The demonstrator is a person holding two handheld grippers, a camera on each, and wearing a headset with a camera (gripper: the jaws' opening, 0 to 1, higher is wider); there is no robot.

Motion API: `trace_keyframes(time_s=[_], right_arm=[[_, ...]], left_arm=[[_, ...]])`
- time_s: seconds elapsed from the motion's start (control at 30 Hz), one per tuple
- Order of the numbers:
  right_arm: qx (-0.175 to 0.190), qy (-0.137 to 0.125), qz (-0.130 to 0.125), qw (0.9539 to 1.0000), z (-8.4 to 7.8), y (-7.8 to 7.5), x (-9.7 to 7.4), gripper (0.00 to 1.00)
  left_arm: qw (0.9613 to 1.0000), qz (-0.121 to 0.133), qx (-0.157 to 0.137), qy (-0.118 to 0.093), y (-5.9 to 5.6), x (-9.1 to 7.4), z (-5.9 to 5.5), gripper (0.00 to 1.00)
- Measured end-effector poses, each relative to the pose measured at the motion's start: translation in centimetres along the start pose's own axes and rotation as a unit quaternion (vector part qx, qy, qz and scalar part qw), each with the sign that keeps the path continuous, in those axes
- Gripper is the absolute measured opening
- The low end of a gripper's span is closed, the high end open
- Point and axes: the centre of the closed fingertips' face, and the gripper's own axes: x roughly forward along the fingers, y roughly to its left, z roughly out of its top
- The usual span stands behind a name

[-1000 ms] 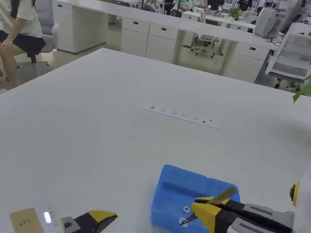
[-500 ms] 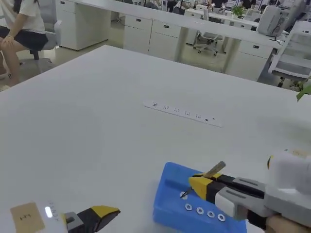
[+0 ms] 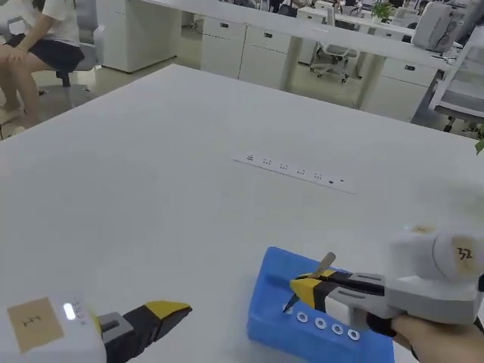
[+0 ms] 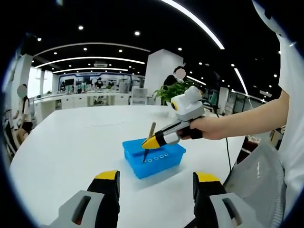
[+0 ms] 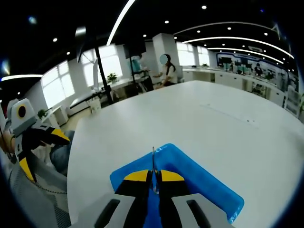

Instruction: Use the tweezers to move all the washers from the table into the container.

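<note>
White tabletop [image 3: 136, 197] — broad, matte. A flat white power strip [image 3: 295, 172] lies on it, toward the far side. Behind: a row of white cabinets [image 3: 261, 57] and an office chair [image 3: 331, 54]. Seated person [image 3: 41, 34] at far left. Potted plant [image 4: 173, 90] beyond the far edge — left gripper view. Ceiling light strip [image 4: 192, 21] lit.

Washers [image 3: 320, 324] lie in the container [image 3: 266, 286] on the table [image 3: 151, 189], power strip [image 3: 295, 172] behind
</note>
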Motion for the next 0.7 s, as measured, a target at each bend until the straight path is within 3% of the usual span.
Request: trace_keyframes(time_s=[0.2,0.27,0.3,0.43,0.53,0.7], right_arm=[[-0.012,0.014,0.004,0.9998,-0.5,0.1,0.8,0.03],[-0.013,0.013,0.005,0.9998,-0.3,0.2,0.9,0.03],[-0.012,0.011,0.004,0.9999,-0.3,0.1,0.8,0.03],[-0.021,0.011,0.007,0.9997,-0.3,0.4,0.8,0.04],[-0.023,0.001,0.006,0.9997,0.1,0.6,0.3,0.04],[-0.028,-0.033,0.004,0.9991,1.9,1.2,-1.6,0.04]], left_arm=[[1.0,-0.004,0.005,-0.003,-0.2,0.0,0.1,0.61],[0.9986,-0.009,-0.023,-0.046,-0.3,-0.2,1.7,0.64],[0.9978,-0.008,-0.037,-0.055,0.0,-0.5,2.0,0.64],[0.9962,0.007,-0.07,-0.052,1.1,-1.0,2.0,0.63],[0.9951,0.0,-0.08,-0.058,1.3,-1.3,2.5,0.62],[0.9963,-0.025,-0.061,-0.056,1.4,-1.8,3.7,0.52]])
